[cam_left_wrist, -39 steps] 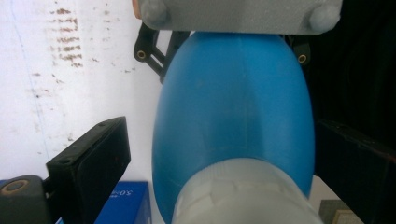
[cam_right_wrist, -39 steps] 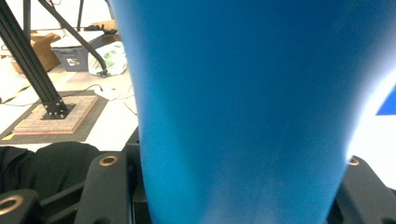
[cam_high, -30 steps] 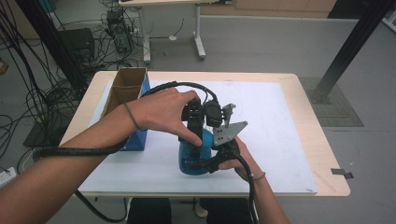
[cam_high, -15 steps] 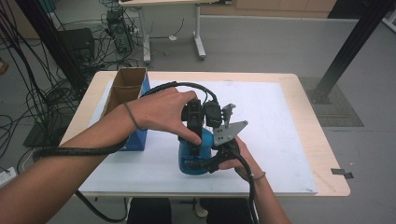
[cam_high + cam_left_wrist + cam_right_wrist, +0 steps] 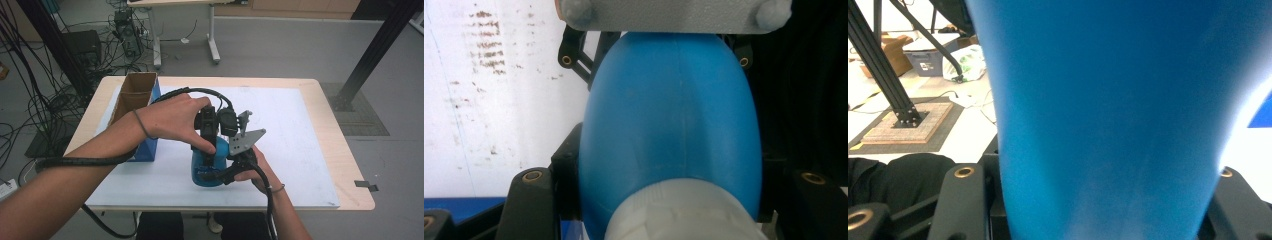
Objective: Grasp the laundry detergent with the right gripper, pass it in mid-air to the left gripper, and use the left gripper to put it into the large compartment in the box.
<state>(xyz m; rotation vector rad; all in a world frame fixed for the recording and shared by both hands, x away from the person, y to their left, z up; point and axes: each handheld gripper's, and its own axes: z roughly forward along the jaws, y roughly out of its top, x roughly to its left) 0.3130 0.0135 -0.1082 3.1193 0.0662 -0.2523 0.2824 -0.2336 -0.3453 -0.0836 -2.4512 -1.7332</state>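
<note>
Jaw position of the left tool [image 5: 209, 141] is the main change from the earlier high view: its jaws have just been closing, and in the left gripper view they now press on both sides of the blue rounded plastic bottle [image 5: 207, 167] at its upper part. Both hands, both tools and the bottle lie where they were a second ago; nothing else on the table [image 5: 320, 117] has shifted.

The right tool [image 5: 231, 172] is clamped on the lower body of the same bottle, as before. In the right gripper view the blue wall sits between the two black jaws, which bear on it left and right.

Bottle location: upright on the white sheet [image 5: 290, 130] that covers the table, near the front edge and slightly left of its middle. A brown cardboard box with blue sides [image 5: 135, 100] stands just beside it, toward the left edge, open at the top.

Bottle appearance: smooth matt blue plastic, egg-shaped at the shoulder, with a faint vertical mould seam. A white ribbed cap or collar [image 5: 684, 212] closes the neck at the bottom of the left gripper view. White lettering is visible low on the body in the high view, too small to read.

The left hand [image 5: 172, 117] reaches in from the left edge; the right hand [image 5: 257, 167] comes from the front edge.
</note>
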